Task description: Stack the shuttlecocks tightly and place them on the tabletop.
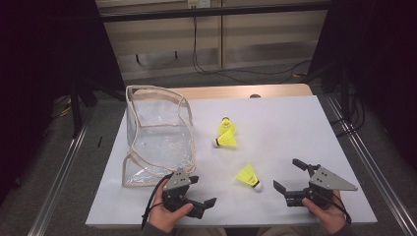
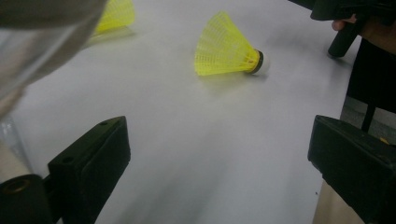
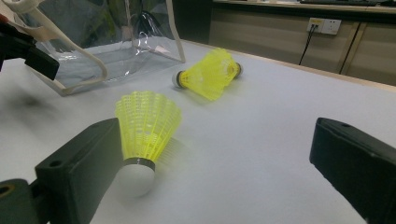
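Three yellow shuttlecocks lie on the white table sheet. The nearest shuttlecock rests on its side between my two grippers, its white cork towards the person. Two more shuttlecocks lie together farther back, near the middle. My left gripper stands open at the front left, holding nothing, its jaws turned towards the near shuttlecock. My right gripper is open at the front right, its left jaw just beside that shuttlecock's cork.
A clear plastic bag with beige trim stands open at the left of the sheet, just behind the left gripper. Metal rails run along both sides of the table, and cables lie on the floor beyond it.
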Tool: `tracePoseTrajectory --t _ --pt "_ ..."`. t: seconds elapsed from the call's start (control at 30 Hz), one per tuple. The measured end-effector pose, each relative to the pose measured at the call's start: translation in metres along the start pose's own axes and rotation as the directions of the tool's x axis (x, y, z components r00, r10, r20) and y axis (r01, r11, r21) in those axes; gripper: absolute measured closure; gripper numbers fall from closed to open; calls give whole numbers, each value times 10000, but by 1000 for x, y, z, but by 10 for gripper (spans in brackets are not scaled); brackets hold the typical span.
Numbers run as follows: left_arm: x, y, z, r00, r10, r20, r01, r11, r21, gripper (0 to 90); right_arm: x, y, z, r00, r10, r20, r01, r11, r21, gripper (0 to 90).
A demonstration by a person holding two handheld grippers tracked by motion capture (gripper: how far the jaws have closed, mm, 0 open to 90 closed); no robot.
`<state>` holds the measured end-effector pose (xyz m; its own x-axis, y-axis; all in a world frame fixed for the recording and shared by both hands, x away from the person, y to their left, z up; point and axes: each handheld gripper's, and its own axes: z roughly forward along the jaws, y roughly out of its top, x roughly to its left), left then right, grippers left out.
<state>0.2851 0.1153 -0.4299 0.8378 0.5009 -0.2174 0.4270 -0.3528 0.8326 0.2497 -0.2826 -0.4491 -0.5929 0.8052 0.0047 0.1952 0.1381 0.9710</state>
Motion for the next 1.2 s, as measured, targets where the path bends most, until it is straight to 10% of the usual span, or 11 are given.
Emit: tracePoseTrajectory --t 1.2 --pt "26 -13 -33 9989 7 -471 -13 9999 -124 44 0 0 1 10000 -4 -28 4 10000 8 21"
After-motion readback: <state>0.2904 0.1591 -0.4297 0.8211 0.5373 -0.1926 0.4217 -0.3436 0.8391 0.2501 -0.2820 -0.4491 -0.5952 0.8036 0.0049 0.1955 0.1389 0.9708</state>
